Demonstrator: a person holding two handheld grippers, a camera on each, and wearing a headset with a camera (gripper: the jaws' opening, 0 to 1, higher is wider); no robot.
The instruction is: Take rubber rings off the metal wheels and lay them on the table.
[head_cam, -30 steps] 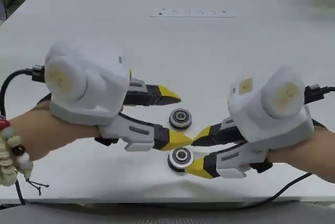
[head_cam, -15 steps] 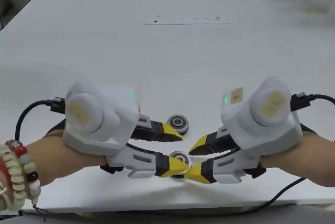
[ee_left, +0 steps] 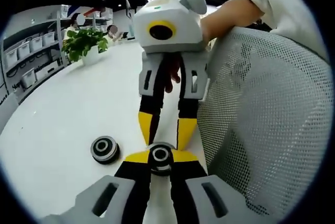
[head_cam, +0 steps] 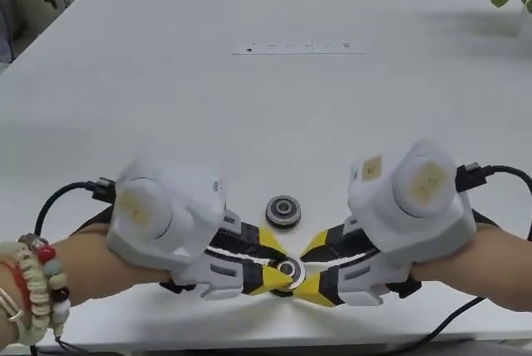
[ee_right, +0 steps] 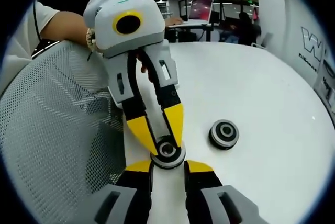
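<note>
My left tool [head_cam: 273, 263] is pinched on a metal wheel [head_cam: 288, 270] near the front edge of the white table [head_cam: 249, 123]. In the left gripper view, its yellow tips press the wheel's two sides. My right tool [head_cam: 306, 266] meets the wheel from the opposite side, jaws narrowly apart and tips touching the rim. I cannot tell whether it grips. The wheel lies flat on the table between the two tools. A second wheel [head_cam: 283, 210] lies flat just beyond it, apart from both tools, with its dark rubber ring [ee_left: 94, 149] on it. A grey mesh chair back [ee_left: 261, 119] stands beside the table edge, and a potted plant [ee_left: 84, 43] sits at a far corner.
</note>
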